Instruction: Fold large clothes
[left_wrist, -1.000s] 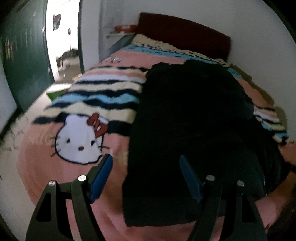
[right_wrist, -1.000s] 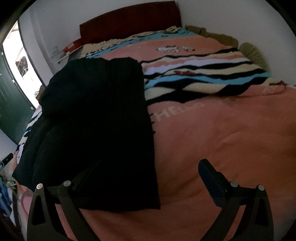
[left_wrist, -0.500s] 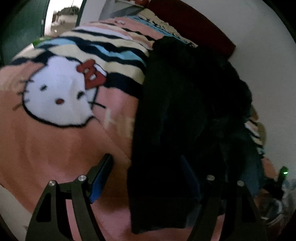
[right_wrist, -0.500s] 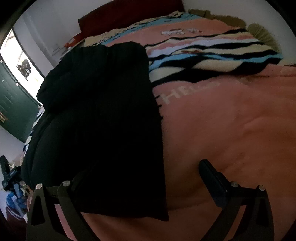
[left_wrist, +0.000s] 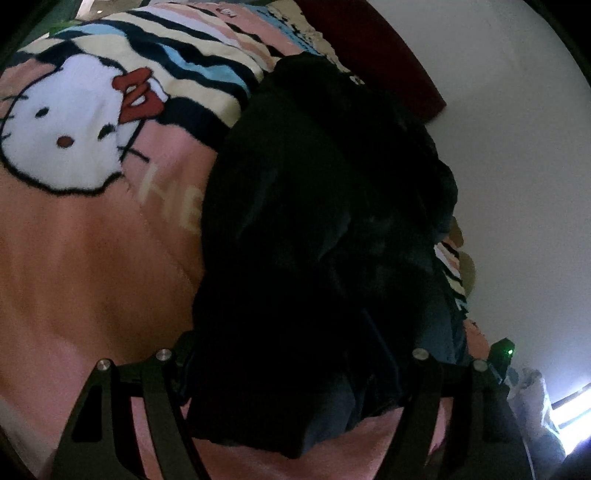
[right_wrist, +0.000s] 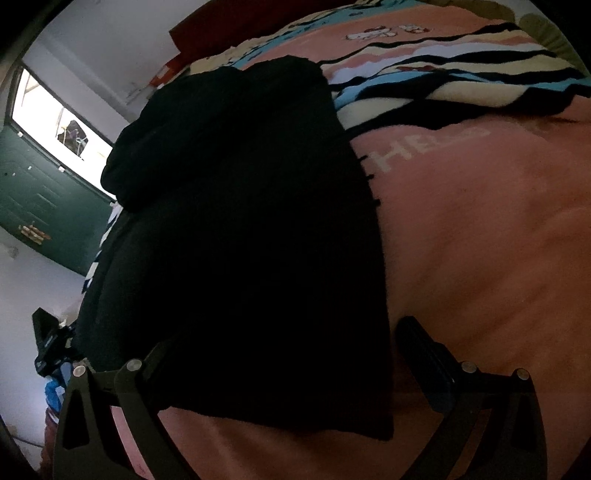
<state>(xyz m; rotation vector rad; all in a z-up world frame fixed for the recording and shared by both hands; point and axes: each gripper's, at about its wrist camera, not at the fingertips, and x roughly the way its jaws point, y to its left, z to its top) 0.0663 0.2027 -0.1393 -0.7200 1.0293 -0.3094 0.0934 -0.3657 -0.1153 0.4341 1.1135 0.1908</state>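
The bed (right_wrist: 480, 258) fills both views, under a pink blanket (left_wrist: 92, 277) with wavy stripes and a white cartoon cat face (left_wrist: 62, 140). Down its middle lies the black garment (right_wrist: 251, 221), a long dark mass with its near hem at the bed's foot edge, just in front of me. It looks thick and soft, probably a knit or fleece, and already doubled lengthwise: the side seen from my right is a straight, flat edge, while the side seen from my left is lumpier, with loose folds (left_wrist: 369, 258) bunched over one another.

I judge it limp and fairly heavy for cloth. It will sag between two holds and drag on the fuzzy blanket, not slide. So I would take it at the two near hem corners, catching all layers together, or the under layer will stay behind.

My left tongs (left_wrist: 295, 373) stand wide apart, straddling the near left corner (left_wrist: 258, 424), cloth between the fingers but not pinched. My right tongs (right_wrist: 284, 354) are likewise spread, astride the near right corner (right_wrist: 362, 413), one finger (right_wrist: 424, 354) on bare blanket.
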